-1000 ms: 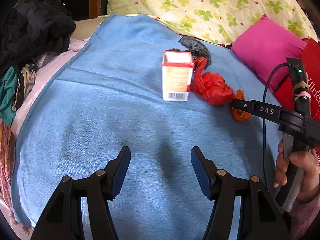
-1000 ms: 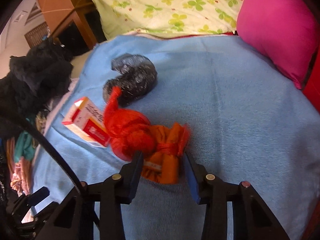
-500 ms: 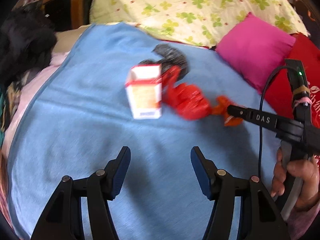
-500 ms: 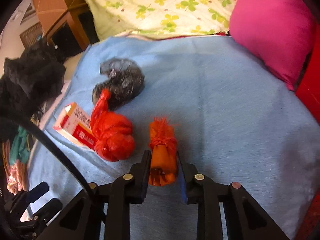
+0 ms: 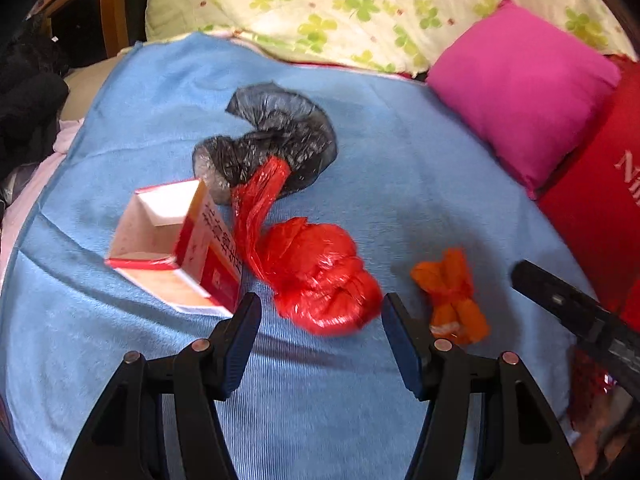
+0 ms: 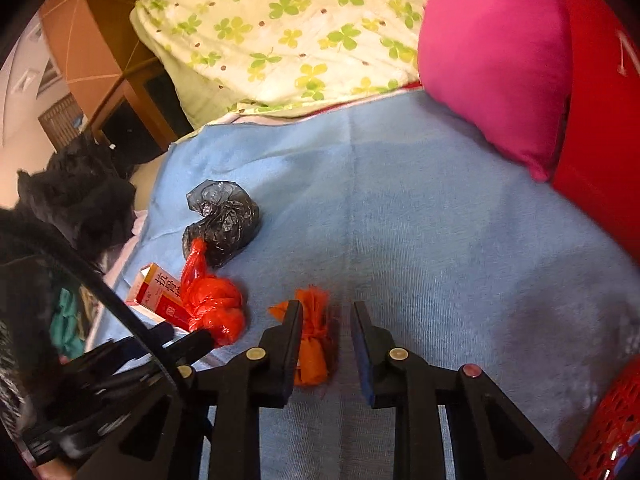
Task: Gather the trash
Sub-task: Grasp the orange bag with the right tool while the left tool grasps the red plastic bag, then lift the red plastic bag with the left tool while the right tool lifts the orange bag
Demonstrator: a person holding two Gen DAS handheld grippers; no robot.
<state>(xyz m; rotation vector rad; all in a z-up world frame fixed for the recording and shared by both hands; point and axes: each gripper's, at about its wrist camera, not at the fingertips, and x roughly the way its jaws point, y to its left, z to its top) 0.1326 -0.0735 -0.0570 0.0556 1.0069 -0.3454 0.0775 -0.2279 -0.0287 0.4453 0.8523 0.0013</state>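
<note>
A knotted red plastic bag (image 5: 320, 276) lies on the blue blanket (image 5: 400, 184), right at the tips of my open left gripper (image 5: 320, 312); neither pad touches it. To its left an open red-and-white carton (image 5: 176, 248) lies tilted, and behind it is a crumpled black bag (image 5: 276, 136). A small orange wad (image 5: 452, 296) rests on the blanket to the right, apart from the right gripper's finger (image 5: 560, 304). In the right wrist view my right gripper (image 6: 325, 316) has its jaws drawn close. The orange wad (image 6: 314, 344) shows below the gap, partly behind the left finger, and is not pinched.
A pink pillow (image 5: 520, 96) and a clover-print quilt (image 5: 360, 8) lie along the back. A red cushion (image 5: 600, 208) borders the right side, with a red mesh basket (image 6: 612, 420) near the right gripper. Dark clothes (image 6: 76, 196) pile up at the left edge.
My left gripper has moved forward to the red bag, still equally wide. The right jaws closed around the orange wad, then rose; the wad now lies on the blanket beneath them.
</note>
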